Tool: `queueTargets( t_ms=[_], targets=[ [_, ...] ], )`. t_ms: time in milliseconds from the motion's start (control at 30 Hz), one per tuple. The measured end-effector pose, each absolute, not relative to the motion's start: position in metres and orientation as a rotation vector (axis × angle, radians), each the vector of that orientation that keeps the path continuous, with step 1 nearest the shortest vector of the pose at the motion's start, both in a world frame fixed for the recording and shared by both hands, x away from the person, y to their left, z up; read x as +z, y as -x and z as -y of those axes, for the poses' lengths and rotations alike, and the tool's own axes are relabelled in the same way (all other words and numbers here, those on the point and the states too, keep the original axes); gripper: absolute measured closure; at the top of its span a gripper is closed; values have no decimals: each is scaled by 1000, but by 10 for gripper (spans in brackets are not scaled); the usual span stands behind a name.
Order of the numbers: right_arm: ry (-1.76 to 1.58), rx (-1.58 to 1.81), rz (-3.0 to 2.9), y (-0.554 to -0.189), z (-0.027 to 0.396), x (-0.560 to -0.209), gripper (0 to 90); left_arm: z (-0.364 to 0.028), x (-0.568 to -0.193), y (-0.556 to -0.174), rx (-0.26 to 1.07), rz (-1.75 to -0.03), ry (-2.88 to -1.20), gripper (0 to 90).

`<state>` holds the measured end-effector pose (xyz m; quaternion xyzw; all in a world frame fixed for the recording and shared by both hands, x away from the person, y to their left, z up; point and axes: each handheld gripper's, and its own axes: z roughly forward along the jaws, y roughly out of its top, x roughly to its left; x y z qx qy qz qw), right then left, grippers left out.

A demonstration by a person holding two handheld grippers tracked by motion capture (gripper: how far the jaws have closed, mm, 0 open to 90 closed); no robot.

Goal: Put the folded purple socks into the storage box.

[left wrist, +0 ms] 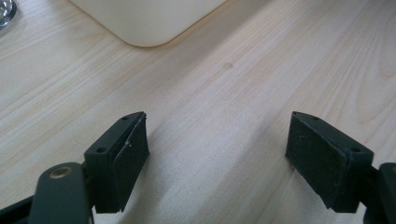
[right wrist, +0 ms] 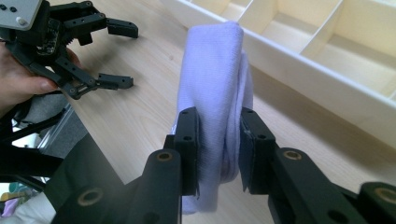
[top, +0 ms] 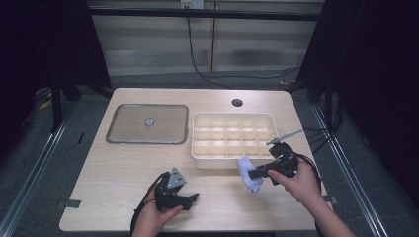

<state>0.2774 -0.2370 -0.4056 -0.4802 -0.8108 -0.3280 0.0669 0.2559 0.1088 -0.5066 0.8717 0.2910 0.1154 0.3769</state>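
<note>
A folded pale lilac cloth (top: 248, 174) hangs just in front of the white compartment box (top: 232, 118), near its front right part. My right gripper (top: 256, 173) is shut on it. In the right gripper view the two pads squeeze the cloth (right wrist: 215, 70) at its lower half, my right gripper (right wrist: 218, 149) lifting it above the table beside the box wall (right wrist: 299, 70). My left gripper (top: 191, 201) rests low near the table's front edge, held by a hand, jaws wide open. In the left gripper view my left gripper (left wrist: 217, 154) has only bare wood between its pads.
A clear flat lid (top: 147, 123) with a small centre knob lies at the table's left. A round cable hole (top: 237, 102) sits behind the box. A corner of the box (left wrist: 144, 23) lies ahead of the left jaws. Cables trail off the right edge.
</note>
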Motion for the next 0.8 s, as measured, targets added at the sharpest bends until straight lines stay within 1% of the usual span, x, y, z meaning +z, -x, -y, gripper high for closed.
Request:
queueTargets(
  t_ms=[367,800],
  targets=[
    [1453,-978,2462,-286,243,-388,718,-109,-507,-256,291,-737,-2230,201],
    [1479,-983,2463,-297,246,-377,718,-109,-507,-256,289,-732,-2227,199]
  ],
)
